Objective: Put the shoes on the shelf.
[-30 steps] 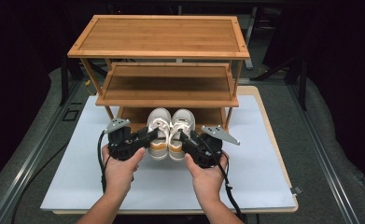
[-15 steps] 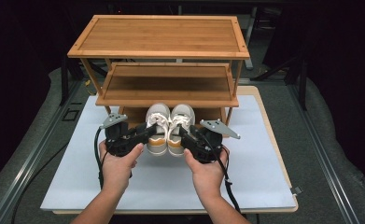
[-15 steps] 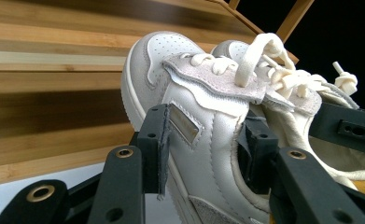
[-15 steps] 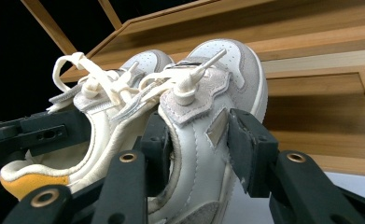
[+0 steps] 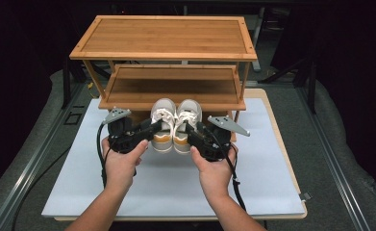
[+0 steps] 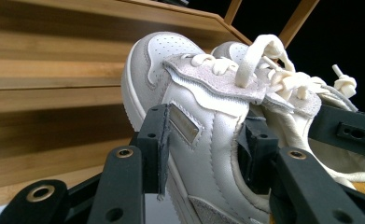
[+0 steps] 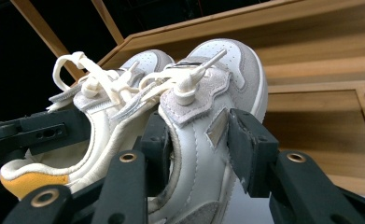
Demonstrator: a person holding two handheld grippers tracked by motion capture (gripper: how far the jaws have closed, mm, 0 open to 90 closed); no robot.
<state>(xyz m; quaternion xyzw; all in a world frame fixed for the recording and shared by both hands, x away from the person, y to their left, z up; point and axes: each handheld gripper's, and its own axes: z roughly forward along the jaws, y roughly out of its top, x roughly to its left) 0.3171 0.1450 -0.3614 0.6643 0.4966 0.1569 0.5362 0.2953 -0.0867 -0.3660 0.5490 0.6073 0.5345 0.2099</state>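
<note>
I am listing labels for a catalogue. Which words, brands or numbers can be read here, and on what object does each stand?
None can be read.
Left shoe: a small blank patch on its side, no letters.
Right shoe: the same kind of patch, no letters.
Wooden rack: bare wood, no label.

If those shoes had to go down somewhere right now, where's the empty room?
The top shelf of the wooden rack is bare, and so is the middle shelf. The white mat is free right of the right claw, and left of the left claw. It is crowded at the rack's front, where both claws pinch the shoes.
</note>
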